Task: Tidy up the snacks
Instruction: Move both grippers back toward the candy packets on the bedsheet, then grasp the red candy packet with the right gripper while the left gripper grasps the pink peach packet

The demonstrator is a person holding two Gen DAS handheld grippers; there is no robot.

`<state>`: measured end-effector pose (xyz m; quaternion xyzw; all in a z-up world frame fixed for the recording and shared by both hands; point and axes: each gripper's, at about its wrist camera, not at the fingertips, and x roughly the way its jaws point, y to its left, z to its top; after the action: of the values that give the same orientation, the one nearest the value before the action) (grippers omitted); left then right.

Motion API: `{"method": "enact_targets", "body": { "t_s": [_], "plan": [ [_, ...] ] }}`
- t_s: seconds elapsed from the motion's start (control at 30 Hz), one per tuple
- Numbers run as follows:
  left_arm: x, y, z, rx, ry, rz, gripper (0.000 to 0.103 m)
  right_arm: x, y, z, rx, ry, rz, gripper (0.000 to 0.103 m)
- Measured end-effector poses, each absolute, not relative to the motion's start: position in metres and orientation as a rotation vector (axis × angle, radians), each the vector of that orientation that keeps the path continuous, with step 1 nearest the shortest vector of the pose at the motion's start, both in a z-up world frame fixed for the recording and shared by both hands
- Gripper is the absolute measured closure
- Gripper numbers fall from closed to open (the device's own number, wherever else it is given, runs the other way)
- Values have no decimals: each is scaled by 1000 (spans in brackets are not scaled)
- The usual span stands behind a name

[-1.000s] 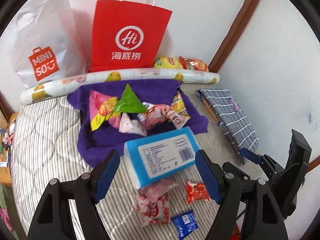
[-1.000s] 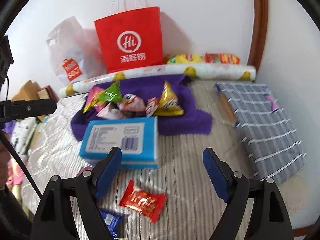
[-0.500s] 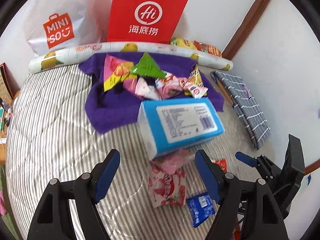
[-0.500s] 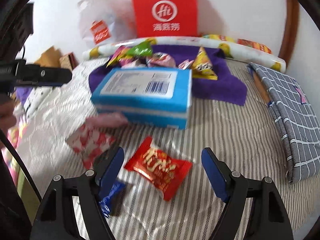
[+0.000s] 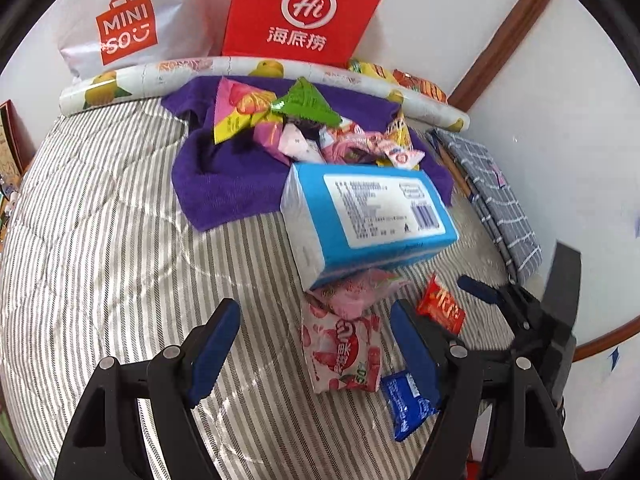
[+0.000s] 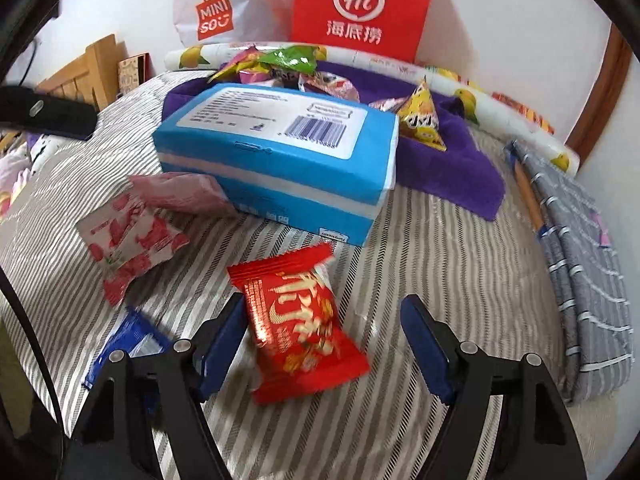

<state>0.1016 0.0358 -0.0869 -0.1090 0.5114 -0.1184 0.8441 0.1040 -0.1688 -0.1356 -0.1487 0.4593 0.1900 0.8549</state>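
A red snack packet lies on the striped bedspread between the open fingers of my right gripper; it also shows in the left wrist view. My left gripper is open over a red-and-white strawberry packet, which also shows in the right wrist view. A pink packet is tucked under a blue tissue box. A small blue packet lies by the left gripper's right finger. Several snacks are piled on a purple towel.
A red paper bag and a white MINISO bag stand against the wall behind a fruit-print roll. A folded grey checked cloth lies to the right. The right gripper's body shows in the left wrist view.
Both grippers have moved down and closer to the bedspread. The red packet now lies between the right gripper's fingers, and the strawberry packet sits between the left gripper's fingers.
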Motion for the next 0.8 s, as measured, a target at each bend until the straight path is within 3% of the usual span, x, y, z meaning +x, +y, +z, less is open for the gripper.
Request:
{"method": "enact_targets", "body": {
  "t_s": [0.17,0.63,0.8],
  "plan": [
    [98,25,-107,-206,1129,-252,28,108,-177,-136,-239,970,409,62],
    [94,-21,-141,-55,1154,-262,28,106,-222,-133,-119,986,294,62],
    [95,-33,-144,20,1132,-223,42,106,-229,-134,-101,993,266,62]
  ]
}}
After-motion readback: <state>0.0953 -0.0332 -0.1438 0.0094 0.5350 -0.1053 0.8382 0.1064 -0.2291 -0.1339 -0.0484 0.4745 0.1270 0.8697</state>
